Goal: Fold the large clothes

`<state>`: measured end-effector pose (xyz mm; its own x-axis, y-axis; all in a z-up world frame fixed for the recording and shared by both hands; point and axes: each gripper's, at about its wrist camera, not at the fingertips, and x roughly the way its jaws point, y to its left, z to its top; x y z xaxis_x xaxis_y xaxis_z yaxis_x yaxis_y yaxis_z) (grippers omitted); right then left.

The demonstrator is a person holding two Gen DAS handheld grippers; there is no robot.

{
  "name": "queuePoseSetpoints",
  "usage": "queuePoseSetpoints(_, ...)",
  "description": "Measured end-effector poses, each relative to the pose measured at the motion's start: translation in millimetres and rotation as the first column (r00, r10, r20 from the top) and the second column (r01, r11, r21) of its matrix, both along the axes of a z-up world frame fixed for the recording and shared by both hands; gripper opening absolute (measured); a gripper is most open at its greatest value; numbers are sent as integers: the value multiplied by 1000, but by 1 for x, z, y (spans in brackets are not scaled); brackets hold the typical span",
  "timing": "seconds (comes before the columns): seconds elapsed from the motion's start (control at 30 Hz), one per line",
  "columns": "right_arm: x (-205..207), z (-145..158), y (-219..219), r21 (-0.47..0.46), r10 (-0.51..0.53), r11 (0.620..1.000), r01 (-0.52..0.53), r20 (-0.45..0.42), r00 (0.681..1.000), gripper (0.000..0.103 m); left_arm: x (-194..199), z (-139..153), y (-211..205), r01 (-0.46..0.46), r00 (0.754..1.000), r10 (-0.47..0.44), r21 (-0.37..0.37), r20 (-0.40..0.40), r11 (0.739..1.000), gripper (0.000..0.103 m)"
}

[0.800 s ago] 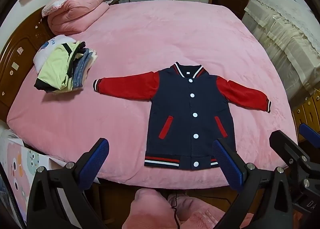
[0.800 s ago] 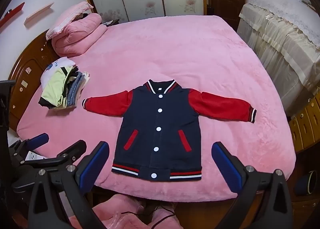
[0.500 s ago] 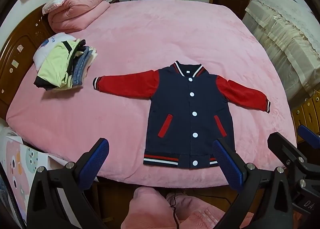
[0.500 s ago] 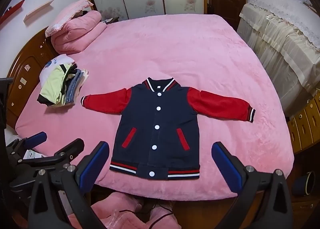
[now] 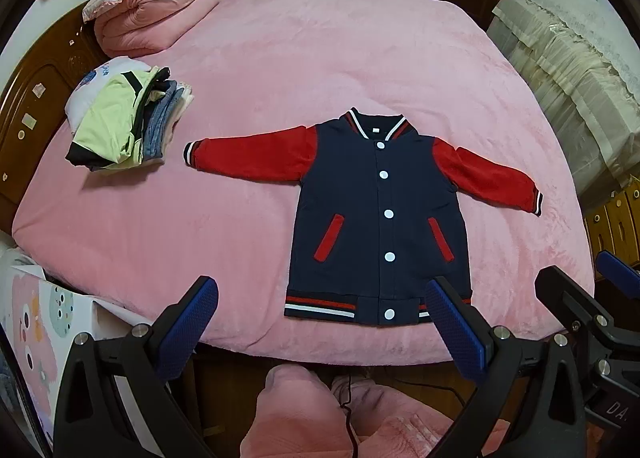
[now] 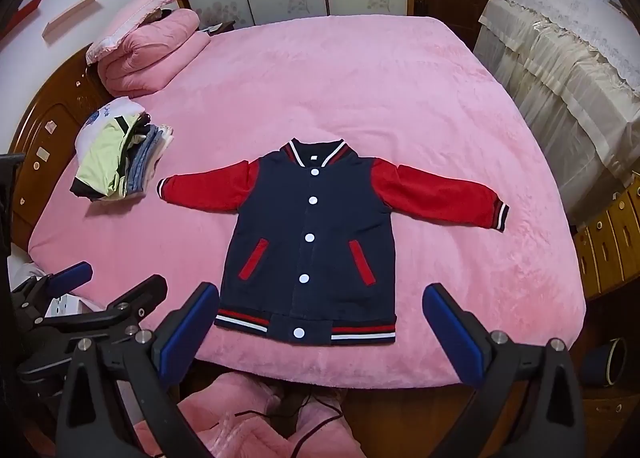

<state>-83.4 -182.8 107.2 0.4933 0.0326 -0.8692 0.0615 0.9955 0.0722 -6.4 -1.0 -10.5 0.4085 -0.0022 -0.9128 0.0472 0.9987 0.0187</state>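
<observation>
A navy snap-front jacket with red sleeves (image 5: 380, 217) lay flat, sleeves spread, near the front edge of the pink plush bed (image 5: 320, 57). Left gripper (image 5: 320, 326) and right gripper (image 6: 320, 322) hovered wide open, empty.

Left wrist view: taken from off the near edge of the bed (image 5: 360, 57), looking forward and down between the wide-spread fingers of the left gripper (image 5: 324, 318), with the varsity jacket (image 5: 380, 217) right of centre. Right wrist view: same stance, set further right, jacket (image 6: 312, 238) centred between the right gripper (image 6: 320, 322) fingers. Both share the bed, jacket and folded clothes pile (image 5: 124, 121).
</observation>
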Motion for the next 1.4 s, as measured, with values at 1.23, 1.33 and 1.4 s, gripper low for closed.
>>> queuePoseSetpoints(1.23, 7, 1, -13, -6, -2, 1000, 2, -4, 1000, 98, 6, 5, -11, 3, 1000, -3, 24, 14, 1000, 102)
queuePoseSetpoints(1.33, 6, 0, -13, -5, -3, 1000, 3, -6, 1000, 98, 7, 6, -11, 3, 1000, -3, 24, 14, 1000, 102)
queuePoseSetpoints(1.4, 5, -1, -14, -5, -3, 1000, 3, -6, 1000, 98, 6, 5, -11, 3, 1000, -3, 24, 13, 1000, 102)
